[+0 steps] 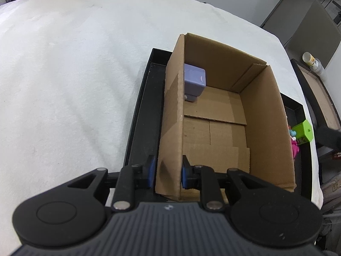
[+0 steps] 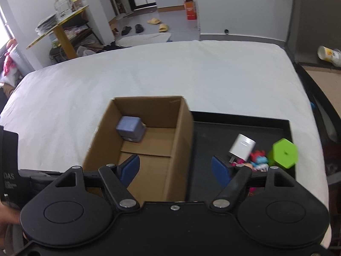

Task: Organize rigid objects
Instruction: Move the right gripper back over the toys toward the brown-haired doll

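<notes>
An open cardboard box (image 1: pixel 266 128) stands in a black tray (image 1: pixel 140 115) on the white-covered table. My left gripper (image 1: pixel 168 171) is shut on the box's near left wall, one blue pad on each side of it. A lilac-blue cube (image 1: pixel 195 79) lies in the box's far left corner. In the right wrist view my right gripper (image 2: pixel 175 168) is open above the box's (image 2: pixel 162 111) right wall, with nothing held. On the tray (image 2: pixel 234 123) to the right lie a white charger (image 2: pixel 242 146), a green hexagonal block (image 2: pixel 283 153) and small colourful toys (image 2: pixel 259 160).
The white cloth (image 1: pixel 74 85) stretches wide to the left of and beyond the tray. A tipped paper cup (image 2: pixel 329 53) lies on a brown surface past the table's right edge. A person's hand (image 2: pixel 8 217) shows at the lower left of the right wrist view.
</notes>
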